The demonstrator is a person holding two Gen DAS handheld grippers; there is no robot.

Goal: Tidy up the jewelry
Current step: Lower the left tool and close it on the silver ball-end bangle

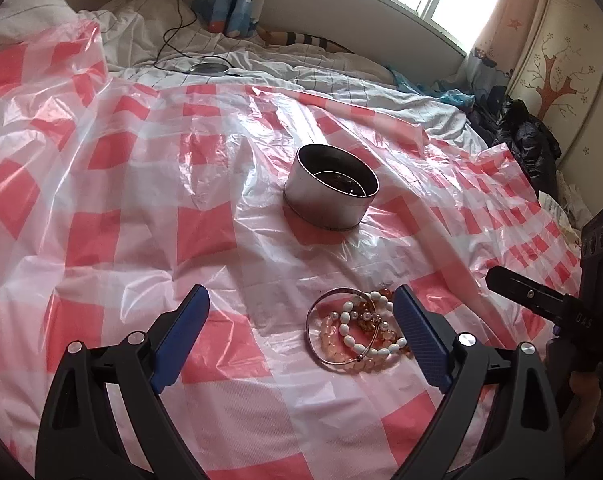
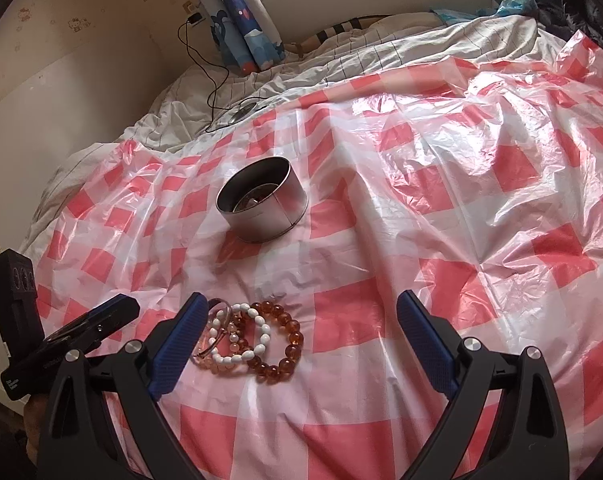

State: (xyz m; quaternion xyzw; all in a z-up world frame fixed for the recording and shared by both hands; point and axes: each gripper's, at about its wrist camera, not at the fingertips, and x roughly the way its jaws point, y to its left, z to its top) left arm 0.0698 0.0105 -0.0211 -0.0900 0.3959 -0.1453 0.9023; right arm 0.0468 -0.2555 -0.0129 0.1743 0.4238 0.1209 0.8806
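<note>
A thin plastic sheet (image 1: pixel 229 232) in red and white checks covers the middle of both views, glossy and crinkled, catching glare. At centre stands a round tin (image 1: pixel 330 190) of smooth brushed metal, dull silver outside and dark within. Lower down lie a slim polished metal bangle (image 1: pixel 321 354), glossy white beads (image 1: pixel 347 322), translucent amber beads (image 2: pixel 287 344) and pale pink ones (image 1: pixel 329 334). Matt white cloth bedding (image 1: pixel 333 76) wrinkles along the top. The jaws carry ribbed blue pads on matt black plastic.

Heaped bracelets (image 1: pixel 359 326) near open tin (image 1: pixel 330 187)
</note>
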